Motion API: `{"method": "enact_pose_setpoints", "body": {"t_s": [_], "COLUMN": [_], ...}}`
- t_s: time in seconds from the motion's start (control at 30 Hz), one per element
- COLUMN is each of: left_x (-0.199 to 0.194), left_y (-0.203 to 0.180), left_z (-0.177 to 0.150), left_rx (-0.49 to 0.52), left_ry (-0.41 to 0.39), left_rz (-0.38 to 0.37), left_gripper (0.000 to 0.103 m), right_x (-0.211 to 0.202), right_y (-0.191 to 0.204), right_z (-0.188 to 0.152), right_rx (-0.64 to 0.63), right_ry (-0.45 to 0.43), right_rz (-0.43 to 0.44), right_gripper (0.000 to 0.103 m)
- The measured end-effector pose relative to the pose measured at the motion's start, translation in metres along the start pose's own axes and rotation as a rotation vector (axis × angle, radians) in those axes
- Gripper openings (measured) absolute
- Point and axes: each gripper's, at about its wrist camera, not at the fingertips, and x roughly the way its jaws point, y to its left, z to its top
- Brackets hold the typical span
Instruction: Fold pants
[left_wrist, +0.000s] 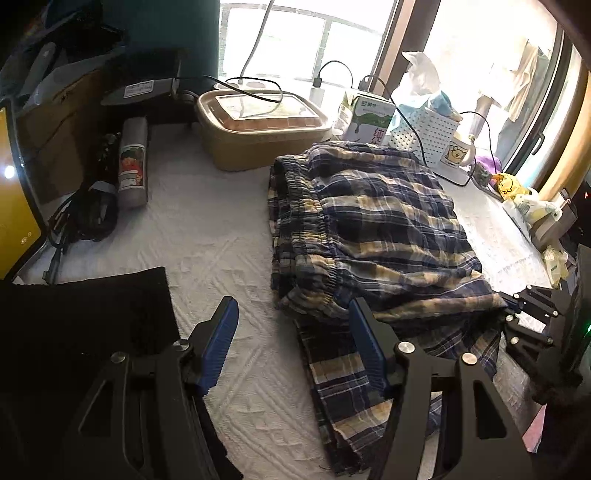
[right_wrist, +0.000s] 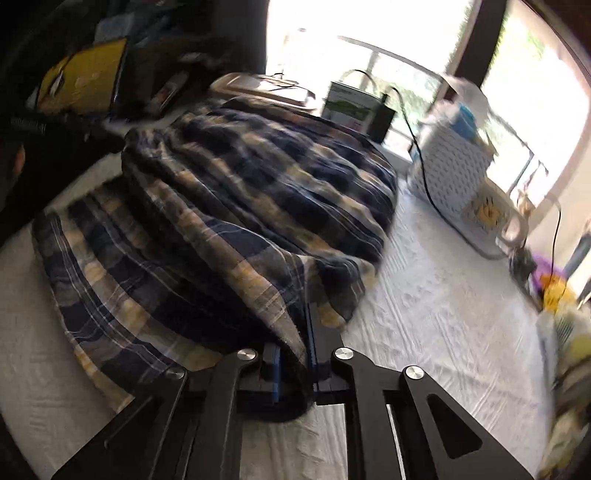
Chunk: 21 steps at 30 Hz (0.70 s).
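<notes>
Left wrist view has the plaid pants (left_wrist: 376, 229) lying partly folded on the white textured surface (left_wrist: 207, 236), elastic waistband facing left, one leg section poking out from under the pile toward the camera. The left gripper (left_wrist: 293, 332) is spread open with nothing between its blue pads; the left pad sits over bare cloth cover and the right one is right at the edge of the pants' near layer, can't tell if it's actually touching. Over at the right edge you can see the right gripper (left_wrist: 517, 306) pinching the corner of the top fold.

Right wrist view is kinda blurry, but the right gripper's (right_wrist: 295, 354) fingers are clenched on a bunched edge of the pants (right_wrist: 236, 206), fabric squeezed between the blue pads and draping up and away from them into the main pile.

Behind the pants there's a tan lidded food container (left_wrist: 258, 125), a milk carton (left_wrist: 365, 118) and a white perforated basket (left_wrist: 424, 133) with tissue sticking out, plus a mug (left_wrist: 456, 151) with a cartoon on it near the window. A spray can (left_wrist: 133, 162) lies on its side on the left, next to a tangle of black cables (left_wrist: 85, 218).
</notes>
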Motion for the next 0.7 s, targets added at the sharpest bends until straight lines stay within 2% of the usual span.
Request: {"method": "enact_pose_setpoints", "body": {"t_s": [0.23, 0.43, 0.47, 0.53, 0.6, 0.7], "left_x": [0.013, 0.011, 0.010, 0.009, 0.007, 0.009], "left_y": [-0.013, -0.013, -0.013, -0.010, -0.010, -0.015], "left_z": [0.002, 0.009, 0.012, 0.020, 0.029, 0.046], "left_rx": [0.033, 0.051, 0.056, 0.070, 0.083, 0.133], "left_ry": [0.025, 0.014, 0.005, -0.011, -0.029, -0.060], "left_rz": [-0.013, -0.001, 0.004, 0.012, 0.019, 0.011], "left_gripper": [0.062, 0.062, 0.062, 0.062, 0.062, 0.062], "right_x": [-0.011, -0.020, -0.025, -0.034, -0.042, -0.049], "right_y": [-0.031, -0.038, -0.042, -0.049, -0.056, -0.062], "right_z": [-0.022, -0.025, -0.024, -0.021, -0.016, 0.001], "right_rx": [0.185, 0.231, 0.239, 0.261, 0.276, 0.285], "right_ry": [0.006, 0.015, 0.005, -0.017, -0.047, -0.105], "right_rz": [0.036, 0.114, 0.121, 0.134, 0.136, 0.163], "right_gripper": [0.007, 0.013, 0.017, 0.031, 0.070, 0.073]}}
